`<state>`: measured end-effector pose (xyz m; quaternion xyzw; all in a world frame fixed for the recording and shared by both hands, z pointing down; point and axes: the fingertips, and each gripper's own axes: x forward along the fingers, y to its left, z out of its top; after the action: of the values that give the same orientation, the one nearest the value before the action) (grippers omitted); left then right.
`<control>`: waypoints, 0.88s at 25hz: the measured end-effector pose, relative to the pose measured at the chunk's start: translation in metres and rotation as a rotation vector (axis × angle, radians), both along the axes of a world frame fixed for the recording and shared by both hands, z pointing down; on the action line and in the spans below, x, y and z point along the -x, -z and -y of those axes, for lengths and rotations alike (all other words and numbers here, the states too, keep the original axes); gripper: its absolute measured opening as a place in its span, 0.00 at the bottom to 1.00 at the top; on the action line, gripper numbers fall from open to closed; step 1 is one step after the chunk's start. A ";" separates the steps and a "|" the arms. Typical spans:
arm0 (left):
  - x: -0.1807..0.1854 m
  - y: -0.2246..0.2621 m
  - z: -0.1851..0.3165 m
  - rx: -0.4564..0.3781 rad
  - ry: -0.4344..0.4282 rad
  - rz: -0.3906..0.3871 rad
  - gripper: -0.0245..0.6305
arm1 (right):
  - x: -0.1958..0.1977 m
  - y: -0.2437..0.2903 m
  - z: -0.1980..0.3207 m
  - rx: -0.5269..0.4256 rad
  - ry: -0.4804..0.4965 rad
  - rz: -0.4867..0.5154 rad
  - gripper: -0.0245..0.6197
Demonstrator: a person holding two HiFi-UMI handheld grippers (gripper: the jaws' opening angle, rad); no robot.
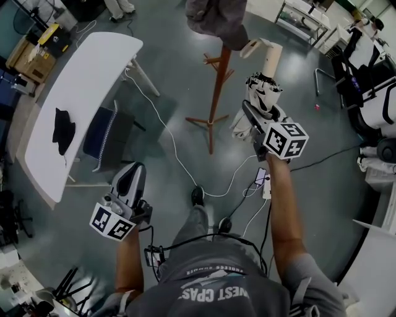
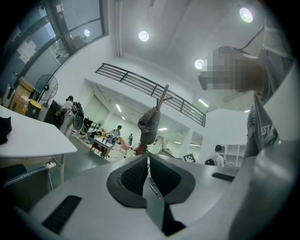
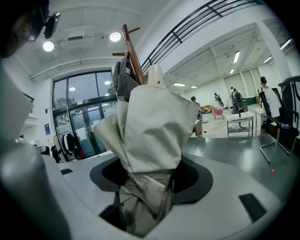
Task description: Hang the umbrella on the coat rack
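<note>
My right gripper (image 1: 255,127) is shut on a folded cream umbrella (image 1: 261,93), held up in the air just right of the wooden coat rack (image 1: 215,93). In the right gripper view the umbrella's cloth (image 3: 147,126) fills the jaws, and the rack's pole (image 3: 134,55) rises right behind it. The umbrella's pale handle (image 1: 266,54) points toward the rack's top, where a dark cap (image 1: 216,18) hangs. My left gripper (image 1: 131,176) is low at the left, shut and empty; its pads (image 2: 140,173) meet, with the rack and cap (image 2: 148,126) far ahead.
A white table (image 1: 74,93) with a black cloth (image 1: 63,130) stands at the left, a dark chair (image 1: 108,136) beside it. White cables (image 1: 179,158) and a power strip (image 1: 265,182) lie on the grey floor near my feet. Chairs and desks crowd the right edge.
</note>
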<state>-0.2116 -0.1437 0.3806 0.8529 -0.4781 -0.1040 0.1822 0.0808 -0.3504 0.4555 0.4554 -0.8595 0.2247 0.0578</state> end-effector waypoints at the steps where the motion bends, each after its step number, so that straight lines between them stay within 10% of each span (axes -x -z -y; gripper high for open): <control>1: 0.000 -0.001 0.000 0.001 -0.001 -0.001 0.08 | -0.001 -0.001 0.001 0.001 -0.002 -0.001 0.49; 22: -0.012 -0.011 0.013 0.024 -0.020 -0.011 0.08 | -0.020 -0.009 0.031 0.006 -0.037 -0.012 0.49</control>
<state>-0.1995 -0.1568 0.3913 0.8548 -0.4698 -0.1010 0.1960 0.1008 -0.3811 0.4643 0.4726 -0.8498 0.2257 0.0600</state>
